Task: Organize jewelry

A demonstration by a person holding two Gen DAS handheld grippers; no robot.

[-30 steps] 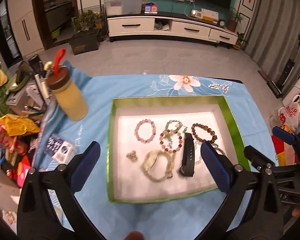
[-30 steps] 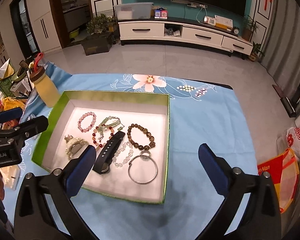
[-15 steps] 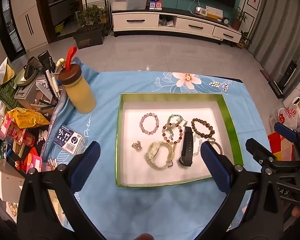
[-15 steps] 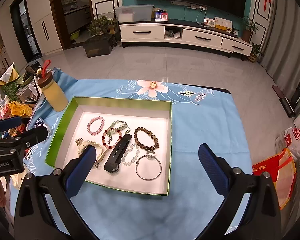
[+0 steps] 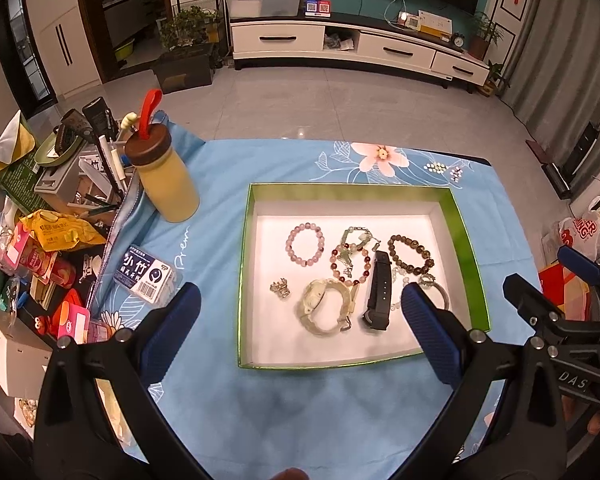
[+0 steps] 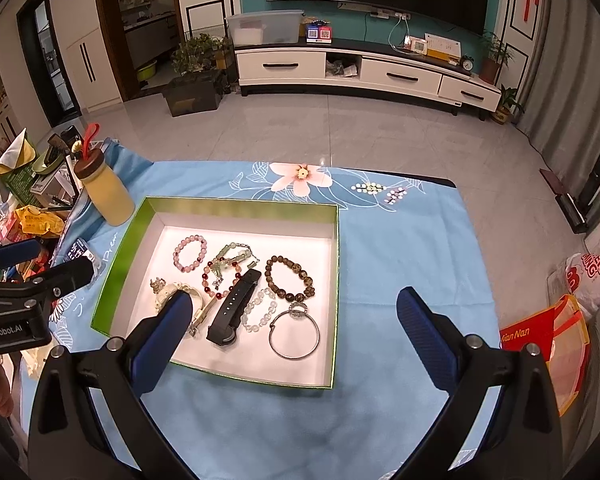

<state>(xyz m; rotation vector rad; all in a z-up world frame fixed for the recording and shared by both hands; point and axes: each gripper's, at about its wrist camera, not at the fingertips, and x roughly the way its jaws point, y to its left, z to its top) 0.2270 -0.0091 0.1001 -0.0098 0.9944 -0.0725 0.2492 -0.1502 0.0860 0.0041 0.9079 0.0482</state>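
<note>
A living-room table under a blue floral cloth [image 6: 400, 248] held a green-rimmed box [image 5: 466, 240] of tangled jewelry.

Both the left gripper [image 5: 300, 308] and right gripper [image 6: 294, 308] hung spread and empty above it. The red-beaded bracelet [image 5: 350, 260] overlapped the green chain and touched the black watch band [image 5: 380, 292], so lifting one could likely drag its neighbours. Legible: "GenRobot.AI", "DAS", "小竹", "Nan Nan".

Blue floral cloth [image 5: 284, 392] covering the counter; yellow bottle [image 5: 166, 184] with brown lid and red loop standing at its left edge; labelled plastic box [image 5: 146, 274] nearby; snack packets [image 5: 56, 232] piled beyond.
</note>
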